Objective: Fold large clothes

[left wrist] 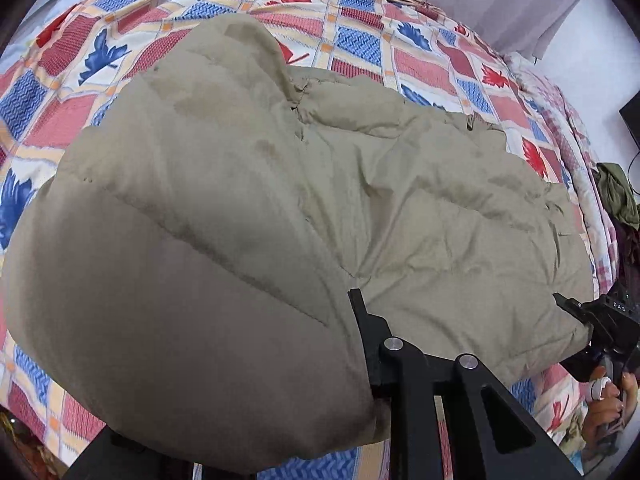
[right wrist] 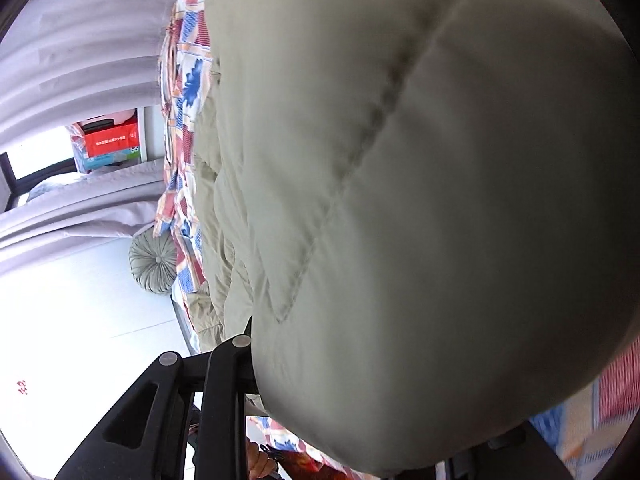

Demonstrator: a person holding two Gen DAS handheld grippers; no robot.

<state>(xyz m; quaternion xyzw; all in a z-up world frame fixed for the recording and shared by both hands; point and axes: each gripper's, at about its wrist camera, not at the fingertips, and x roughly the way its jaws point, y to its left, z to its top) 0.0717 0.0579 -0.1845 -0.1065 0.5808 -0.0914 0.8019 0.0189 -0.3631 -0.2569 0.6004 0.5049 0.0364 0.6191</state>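
Khaki and thickly padded, the quilted coat (left wrist: 280, 184) lies spread across the bed (left wrist: 360, 48), over its red, blue and cream checked bedspread, with the near edge of the coat closest to the person. Left tongs (left wrist: 362, 360) are closed on that near edge at its left end; padding bulges over one finger and hides it. Right tongs (left wrist: 576, 320) bite the same edge further right, seen from the left camera as clamped on the cloth; in the right camera the coat billows over the fingers so only one shows.

Judging by the two grips on one edge and the raised bulge of cloth at the near left, the step in hand looks like lifting the near side to fold it over toward the far side. The next move calls for both tongs to rise together and travel away at an even pace, keeping the edge taut so the puffy filling does not slump or slip out.
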